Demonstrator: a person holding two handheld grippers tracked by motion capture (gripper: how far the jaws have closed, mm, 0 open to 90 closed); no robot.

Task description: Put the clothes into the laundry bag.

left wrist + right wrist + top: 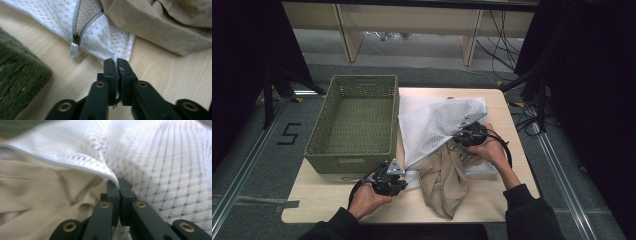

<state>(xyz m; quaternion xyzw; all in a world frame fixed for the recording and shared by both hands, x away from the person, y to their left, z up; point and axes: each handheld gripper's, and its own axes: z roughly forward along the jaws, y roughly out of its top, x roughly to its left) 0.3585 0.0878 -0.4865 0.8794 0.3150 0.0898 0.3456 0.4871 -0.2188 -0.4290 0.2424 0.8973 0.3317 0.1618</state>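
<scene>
Left gripper view: the left gripper (117, 62) has its black jaws nearly together, pinching a corner of the white mesh bag (100, 37). A thin slit shows between the pads, with the mesh edge running into it. Just beside that corner the zipper (75, 47) ends in a white pull lying on the table (160, 75).

Right gripper view: the right gripper (119, 185) is clamped on the bag's open rim (100, 170), the hemmed edge caught between the pads. The beige cloth (45, 195) lies under that lifted rim, to the left of the jaws; the mesh spreads away to the right.

High view: the bag (432, 125) is stretched between the two grippers, the left one (398, 183) at its near corner by the table's front, the right one (461, 134) at its mouth. The cloth (444, 182) spills from the mouth in soft crumpled folds toward the table's front edge. The bag is fine netting with a dotted weave. A green woven basket (352, 155), rectangular, stands to the left, touching the bag's edge.
</scene>
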